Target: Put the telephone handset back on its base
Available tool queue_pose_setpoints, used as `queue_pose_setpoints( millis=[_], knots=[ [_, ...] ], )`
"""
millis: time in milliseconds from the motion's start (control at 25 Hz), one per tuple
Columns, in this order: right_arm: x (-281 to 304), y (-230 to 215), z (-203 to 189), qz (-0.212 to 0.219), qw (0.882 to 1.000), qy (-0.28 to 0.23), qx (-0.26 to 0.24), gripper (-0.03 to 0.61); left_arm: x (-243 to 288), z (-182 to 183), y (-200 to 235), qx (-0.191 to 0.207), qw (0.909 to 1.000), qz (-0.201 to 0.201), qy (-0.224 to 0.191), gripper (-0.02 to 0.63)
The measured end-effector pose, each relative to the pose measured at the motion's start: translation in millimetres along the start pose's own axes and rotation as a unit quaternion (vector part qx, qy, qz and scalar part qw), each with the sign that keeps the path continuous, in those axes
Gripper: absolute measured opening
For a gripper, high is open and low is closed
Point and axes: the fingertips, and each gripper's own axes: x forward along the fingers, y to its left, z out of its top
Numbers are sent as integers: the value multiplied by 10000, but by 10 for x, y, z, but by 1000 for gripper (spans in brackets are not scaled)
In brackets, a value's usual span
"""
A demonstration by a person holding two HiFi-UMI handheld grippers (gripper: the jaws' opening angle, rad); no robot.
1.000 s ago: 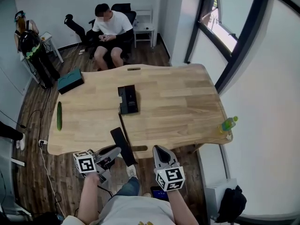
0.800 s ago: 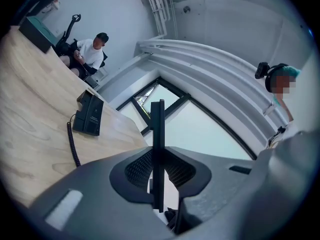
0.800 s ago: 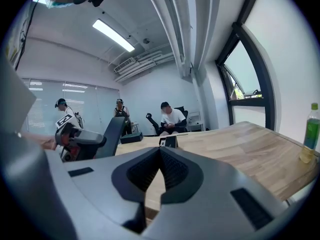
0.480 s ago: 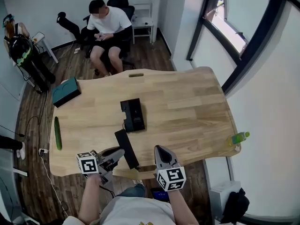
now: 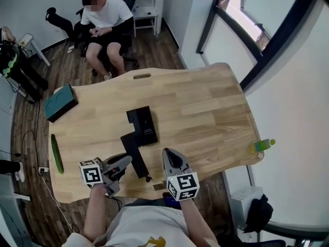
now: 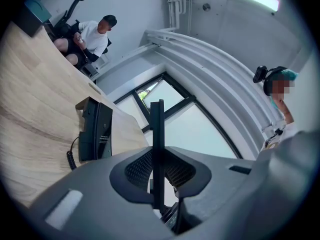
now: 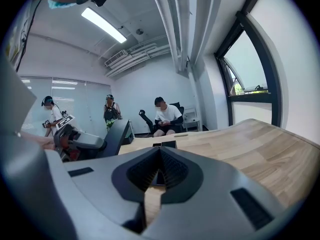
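The black telephone base (image 5: 143, 125) lies near the middle of the wooden table (image 5: 205, 112). My left gripper (image 5: 125, 162) is shut on the black handset (image 5: 134, 156), which hangs over the table's near edge just short of the base. In the left gripper view the handset (image 6: 157, 144) shows edge-on between the jaws, with the base (image 6: 95, 129) and the coiled cord (image 6: 71, 158) ahead on the left. My right gripper (image 5: 169, 156) is to the right of the handset, shut with nothing in it. From the right gripper view the base (image 7: 165, 144) lies straight ahead.
A green cucumber (image 5: 55, 152) lies at the table's left edge and a teal box (image 5: 59, 103) at its far left corner. A green bottle (image 5: 262, 145) stands at the right edge. A person (image 5: 103, 19) sits on a chair beyond the table.
Both grippers have moved forward from in front of the table to over its near edge. The handset has travelled with the left gripper and is now close to the base.
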Motion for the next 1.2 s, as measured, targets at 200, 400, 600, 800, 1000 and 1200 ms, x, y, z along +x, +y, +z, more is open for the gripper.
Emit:
queue_pose_setpoints(
  millis=[200, 400, 600, 800, 1000, 1200],
  knots=[
    [41, -66, 31, -110, 9999, 31, 4, 3, 35, 88, 97, -74, 10000, 0, 15, 69],
    [164, -107, 19, -76, 9999, 15, 78, 3, 51, 164, 164, -71, 10000, 10, 32, 69],
    [303, -74, 23, 81, 9999, 10, 74, 3, 66, 209, 248, -95, 9999, 106, -13, 69],
    [399, -116, 7, 110, 9999, 65, 89, 3, 114, 208, 270, -90, 9999, 73, 83, 69],
    [422, -147, -54, 118, 9997, 147, 137, 3, 116, 206, 334, -143, 9998, 73, 97, 69],
    [481, -214, -135, 131, 9995, 231, 141, 3, 161, 249, 440, -162, 9998, 101, 93, 69]
  ],
)
